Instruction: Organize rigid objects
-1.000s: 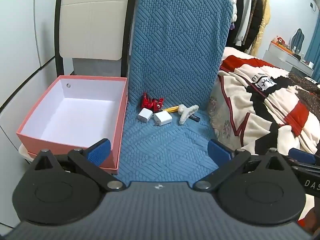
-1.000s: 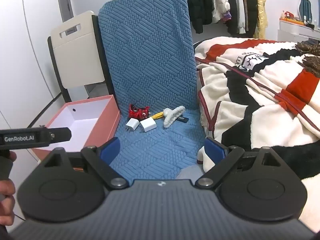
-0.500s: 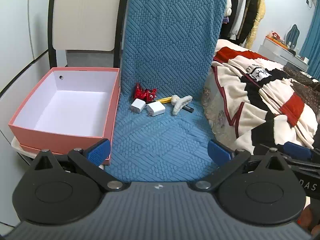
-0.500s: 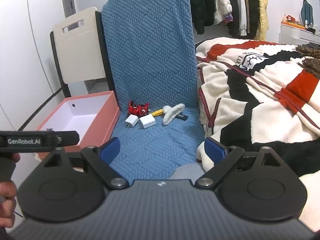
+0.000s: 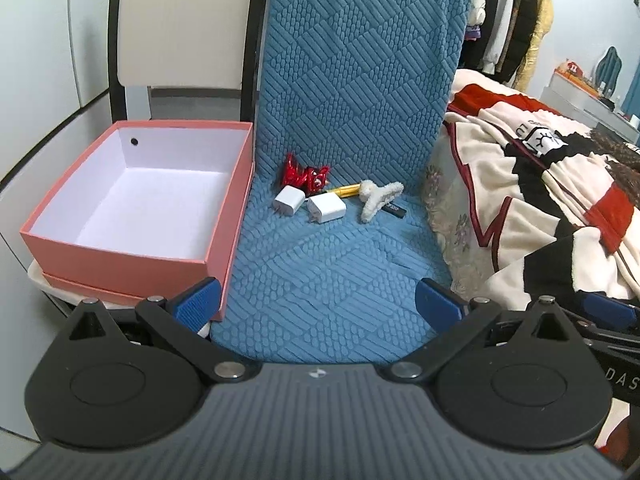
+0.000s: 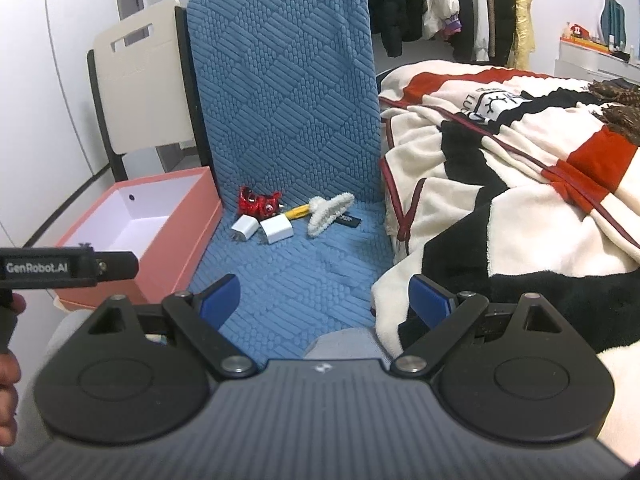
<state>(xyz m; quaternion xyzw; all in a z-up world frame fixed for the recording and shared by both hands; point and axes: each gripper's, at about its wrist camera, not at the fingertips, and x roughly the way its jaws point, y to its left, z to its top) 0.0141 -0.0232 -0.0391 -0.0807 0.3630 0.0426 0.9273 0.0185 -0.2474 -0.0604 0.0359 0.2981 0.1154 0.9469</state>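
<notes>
Small objects lie at the back of a blue padded seat [image 5: 320, 280]: a red toy [image 5: 305, 173], two white charger plugs [image 5: 287, 202] [image 5: 326, 212], a yellow tube [image 5: 345, 190], a white fluffy clip [image 5: 376, 198] and a small black stick [image 5: 394, 209]. They also show in the right wrist view: red toy [image 6: 259, 204], plugs [image 6: 245, 229] [image 6: 277, 230], clip [image 6: 327, 213]. An open pink box [image 5: 132, 196] with a white inside stands left of the seat. My left gripper [image 5: 318, 306] and right gripper [image 6: 323, 300] are open and empty, well short of the objects.
A cream folding chair [image 5: 180, 28] stands behind the box. A bed with a striped blanket [image 6: 520, 168] borders the seat on the right. Clothes hang at the back [image 6: 448, 0]. The left gripper's body [image 6: 68, 266] shows at the left of the right wrist view.
Both grippers have moved closer to the seat; the objects and the box appear larger. Both stay open. Nothing on the seat has moved.
</notes>
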